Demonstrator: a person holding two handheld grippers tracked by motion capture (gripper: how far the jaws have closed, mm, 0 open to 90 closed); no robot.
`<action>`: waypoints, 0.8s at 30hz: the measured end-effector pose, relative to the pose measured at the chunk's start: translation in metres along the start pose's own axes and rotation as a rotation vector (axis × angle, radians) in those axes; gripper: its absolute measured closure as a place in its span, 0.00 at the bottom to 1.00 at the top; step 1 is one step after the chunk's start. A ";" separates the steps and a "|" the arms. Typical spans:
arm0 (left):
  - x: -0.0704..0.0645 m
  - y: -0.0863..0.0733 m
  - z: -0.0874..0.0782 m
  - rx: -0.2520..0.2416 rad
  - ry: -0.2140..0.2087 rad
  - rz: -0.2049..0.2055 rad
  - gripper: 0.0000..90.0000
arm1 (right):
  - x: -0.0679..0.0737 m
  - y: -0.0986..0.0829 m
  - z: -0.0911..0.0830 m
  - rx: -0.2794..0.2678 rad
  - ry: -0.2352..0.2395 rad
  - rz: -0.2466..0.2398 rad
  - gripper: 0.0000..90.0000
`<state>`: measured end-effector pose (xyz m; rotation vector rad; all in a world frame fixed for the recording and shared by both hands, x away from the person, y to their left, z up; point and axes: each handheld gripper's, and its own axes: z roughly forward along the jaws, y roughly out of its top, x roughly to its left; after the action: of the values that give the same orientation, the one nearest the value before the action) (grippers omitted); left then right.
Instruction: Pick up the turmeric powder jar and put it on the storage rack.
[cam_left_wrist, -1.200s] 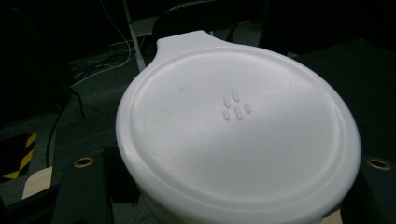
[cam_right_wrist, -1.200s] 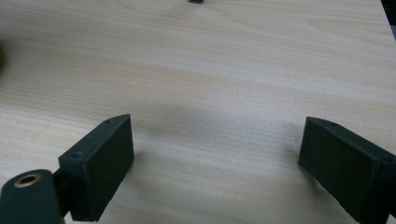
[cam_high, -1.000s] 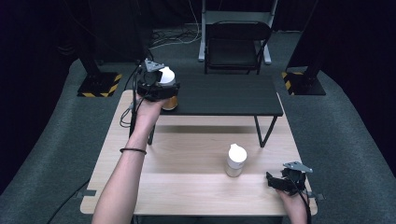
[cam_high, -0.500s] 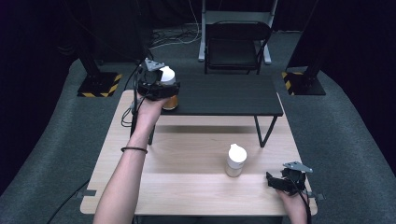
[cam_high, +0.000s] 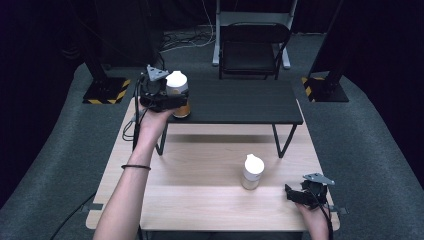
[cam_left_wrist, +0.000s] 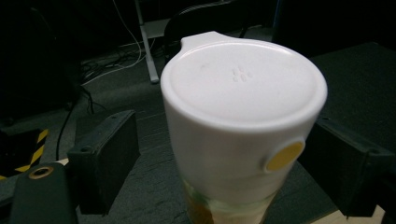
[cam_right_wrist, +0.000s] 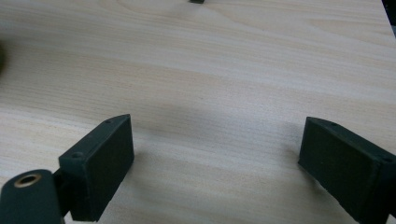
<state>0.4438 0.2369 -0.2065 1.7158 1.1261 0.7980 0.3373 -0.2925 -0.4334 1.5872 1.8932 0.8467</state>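
From the high view, your left gripper (cam_high: 172, 97) is out at the near left corner of the black raised shelf (cam_high: 240, 102), with the white-capped bottle (cam_high: 177, 92) standing between its fingers. The bottle sits close to the shelf's edge, so any sideways drag as you pull back could tip it off and down onto the wooden surface (cam_high: 200, 200). A second white-capped bottle (cam_high: 252, 171) stands on that surface, well apart from the first, with your right gripper (cam_high: 300, 194) resting near the right front corner beside it. Sweep that hand carelessly and you could knock the second bottle over.

In the left gripper view, the bottle (cam_left_wrist: 243, 126) fills the space between the fingers (cam_left_wrist: 105, 163), but there is a visible gap on the left side; on the right I cannot tell whether the pad touches the cap. So the fingers stand open around it, not clamped. If the one pad is in contact, retreating at an angle would push the tall, top-heavy bottle. Draw straight back along the fingers' line.

In the right gripper view, your right gripper (cam_right_wrist: 215, 158) hangs low over bare wood (cam_right_wrist: 210, 70), fingers (cam_right_wrist: 105, 163) spread wide and holding nothing. The risk here is small: only scraping the pads on the wood if you lower further.
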 end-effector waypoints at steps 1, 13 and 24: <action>0.001 -0.002 -0.002 -0.005 -0.002 -0.002 0.15 | 0.000 0.000 0.000 0.000 0.000 0.000 0.09; 0.015 -0.031 -0.020 -0.027 -0.024 -0.008 0.14 | 0.000 0.000 0.000 0.000 0.000 0.000 0.09; 0.024 -0.059 -0.034 -0.029 -0.019 -0.002 0.13 | 0.000 0.000 0.000 0.000 0.000 0.000 0.09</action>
<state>0.4035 0.2804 -0.2470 1.6945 1.0991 0.7915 0.3374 -0.2922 -0.4334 1.5876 1.8928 0.8462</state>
